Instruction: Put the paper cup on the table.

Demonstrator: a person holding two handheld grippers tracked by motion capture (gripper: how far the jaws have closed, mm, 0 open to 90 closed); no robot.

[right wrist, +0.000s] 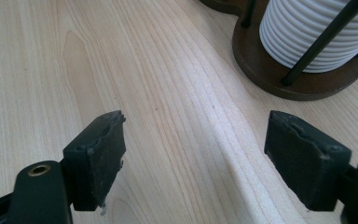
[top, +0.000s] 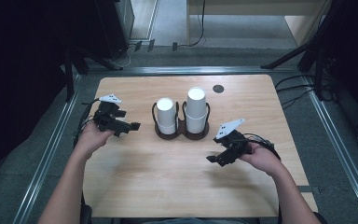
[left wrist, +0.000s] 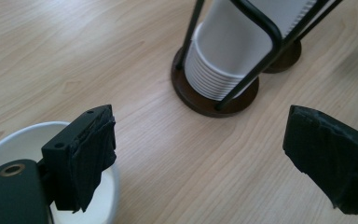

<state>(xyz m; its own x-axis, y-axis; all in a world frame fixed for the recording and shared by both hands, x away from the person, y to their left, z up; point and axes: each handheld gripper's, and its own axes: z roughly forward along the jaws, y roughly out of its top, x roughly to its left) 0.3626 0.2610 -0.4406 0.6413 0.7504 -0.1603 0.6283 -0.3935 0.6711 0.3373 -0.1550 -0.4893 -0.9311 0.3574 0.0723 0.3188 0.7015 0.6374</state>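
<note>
A dark wire cup holder stands mid-table with two stacks of white paper cups, a shorter left stack and a taller right stack. My left gripper hovers left of the holder, open wide. In the left gripper view its jaws frame the left stack and the holder base. A single white cup shows its open mouth around the left jaw, and contact is unclear. My right gripper is open, front-right of the holder, over bare wood near the right stack.
The wooden table has a black round grommet at the back. Metal rails and dark stands flank the table on both sides. Cables lie on the floor at the right.
</note>
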